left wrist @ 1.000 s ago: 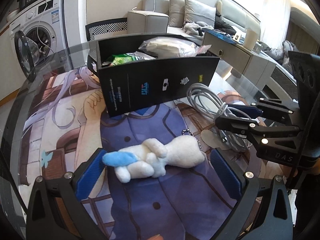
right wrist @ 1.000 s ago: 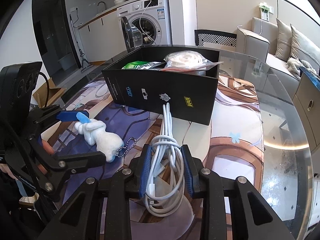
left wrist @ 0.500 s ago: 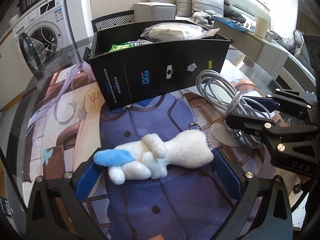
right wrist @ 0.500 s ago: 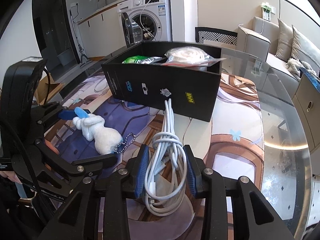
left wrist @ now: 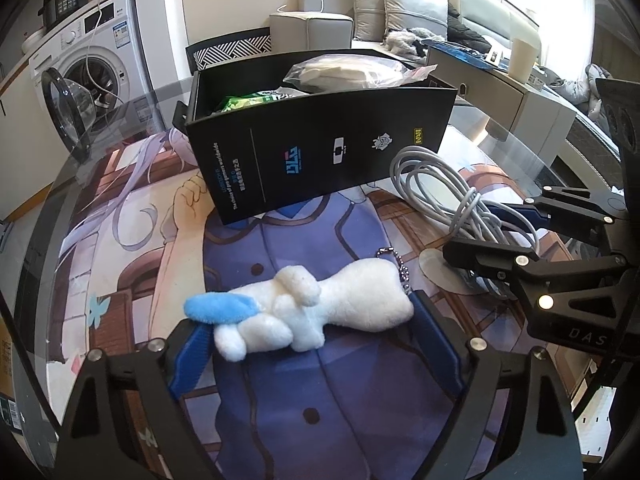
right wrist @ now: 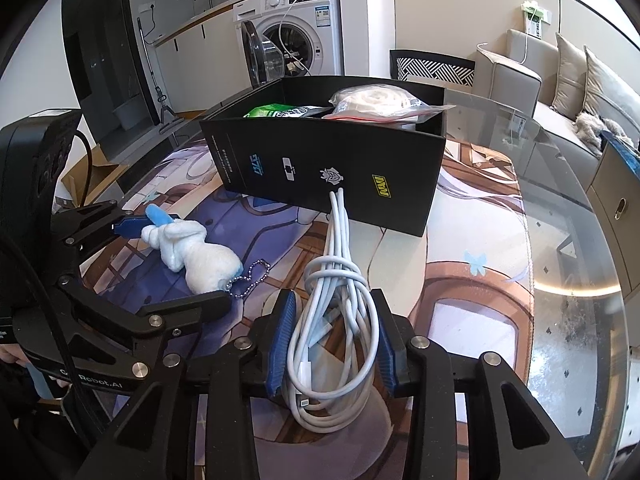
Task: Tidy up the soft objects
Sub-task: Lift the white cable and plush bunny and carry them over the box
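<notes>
Bare printed surface [left wrist: 120, 264] at frame left. Left gripper [left wrist: 310, 340] spread wide around white plush toy [left wrist: 320, 304] lying low centre, pads just beside it. Black box [left wrist: 320, 152] upper centre. At right, right gripper [right wrist: 330, 344] half-open around white cable bundle [right wrist: 332, 312], contact unclear.

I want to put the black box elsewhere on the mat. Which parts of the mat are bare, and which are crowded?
Bare: the mat right of the white cable, up to the glass rim, and left of the black box. Crowded: in front of the box, where the plush toy, the cable and both grippers sit.
</notes>
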Demonstrator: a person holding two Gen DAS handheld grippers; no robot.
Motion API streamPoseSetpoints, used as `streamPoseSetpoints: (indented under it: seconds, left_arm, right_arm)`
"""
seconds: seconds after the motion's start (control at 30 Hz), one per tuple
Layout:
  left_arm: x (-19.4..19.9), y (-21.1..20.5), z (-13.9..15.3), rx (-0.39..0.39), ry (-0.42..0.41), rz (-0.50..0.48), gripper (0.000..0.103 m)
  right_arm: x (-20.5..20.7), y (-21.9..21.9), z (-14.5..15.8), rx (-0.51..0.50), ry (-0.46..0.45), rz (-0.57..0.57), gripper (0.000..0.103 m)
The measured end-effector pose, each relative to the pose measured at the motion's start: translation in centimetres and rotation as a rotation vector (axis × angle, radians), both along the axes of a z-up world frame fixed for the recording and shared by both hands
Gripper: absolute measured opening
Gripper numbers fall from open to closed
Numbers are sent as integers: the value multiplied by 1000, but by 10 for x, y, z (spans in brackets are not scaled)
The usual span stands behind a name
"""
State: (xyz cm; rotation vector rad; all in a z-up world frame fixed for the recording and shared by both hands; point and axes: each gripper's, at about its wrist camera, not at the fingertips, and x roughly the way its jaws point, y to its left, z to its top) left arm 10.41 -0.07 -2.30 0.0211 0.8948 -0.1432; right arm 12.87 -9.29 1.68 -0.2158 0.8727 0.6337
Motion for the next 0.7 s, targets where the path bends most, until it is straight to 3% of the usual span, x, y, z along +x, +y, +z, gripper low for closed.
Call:
streamPoseSetpoints:
  seconds: [0.33,0.7]
  left_arm:
    - [-4,6,10,-34,-48,-12,88]
    - [-8,17,27,-63,-110,2,88]
  right_arm:
    - [-3,1,1,-3,-17,6,36]
    - [-6,-2,9,57,-23,24,34]
